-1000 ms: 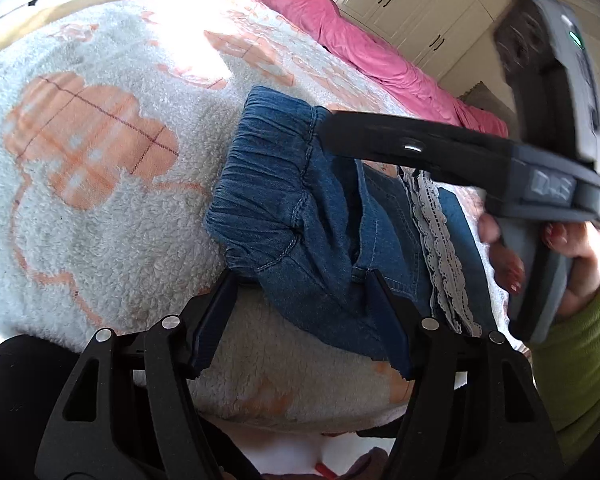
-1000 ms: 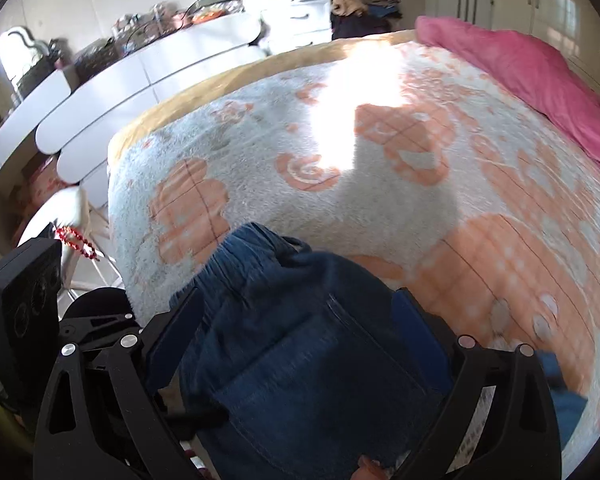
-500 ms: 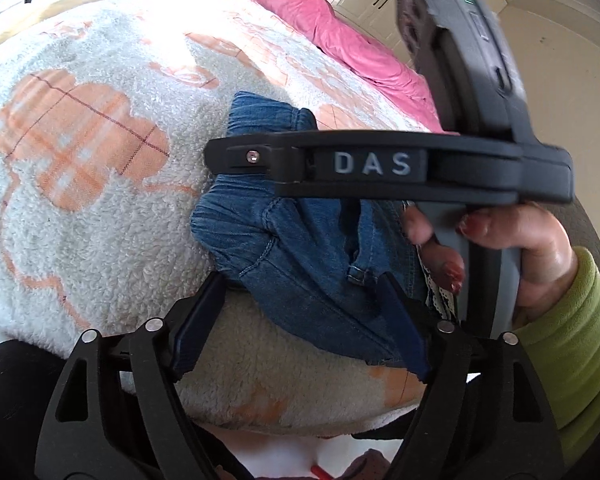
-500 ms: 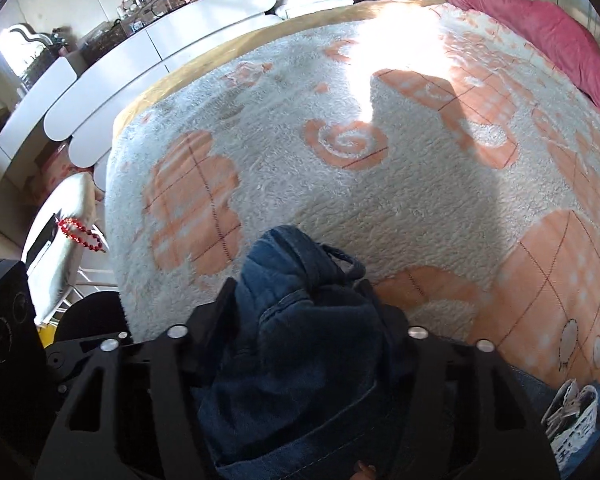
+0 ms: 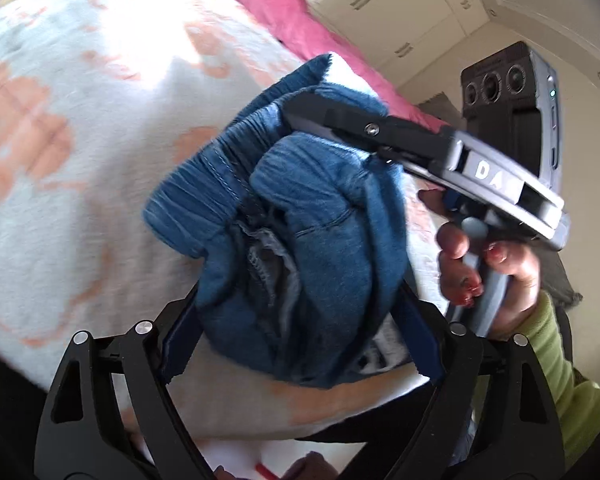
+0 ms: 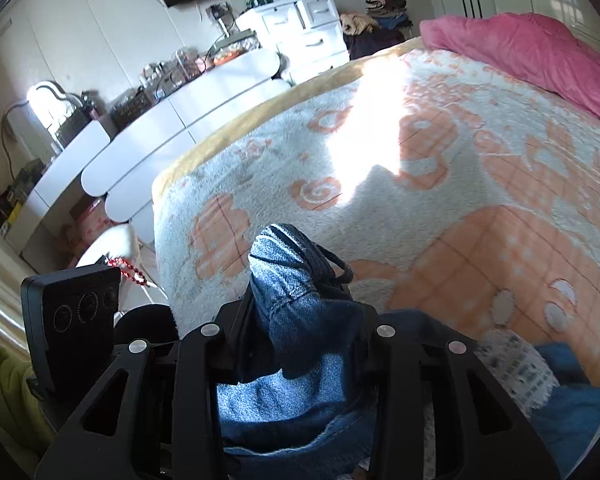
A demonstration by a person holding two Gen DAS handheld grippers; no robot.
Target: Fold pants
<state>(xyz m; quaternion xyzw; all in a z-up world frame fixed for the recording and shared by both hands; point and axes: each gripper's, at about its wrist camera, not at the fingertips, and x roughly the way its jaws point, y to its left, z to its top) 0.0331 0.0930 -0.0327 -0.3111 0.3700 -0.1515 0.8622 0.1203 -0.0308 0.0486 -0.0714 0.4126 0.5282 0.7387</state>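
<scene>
Pants (image 5: 300, 240) bunched between jaws, above blanket (image 5: 80, 160).

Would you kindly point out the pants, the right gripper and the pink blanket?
pants (image 5: 324, 248), left wrist view, bunched denim below the waistband.
right gripper (image 6: 300, 320), right wrist view, between its fingertips, shut on the denim.
pink blanket (image 6: 532, 48), right wrist view, its middle.

Right gripper (image 5: 300, 110) jaws clamped on bunched pants (image 5: 300, 232), lifted above blanket (image 5: 80, 160); left gripper (image 5: 300, 332) jaws spread.
</scene>
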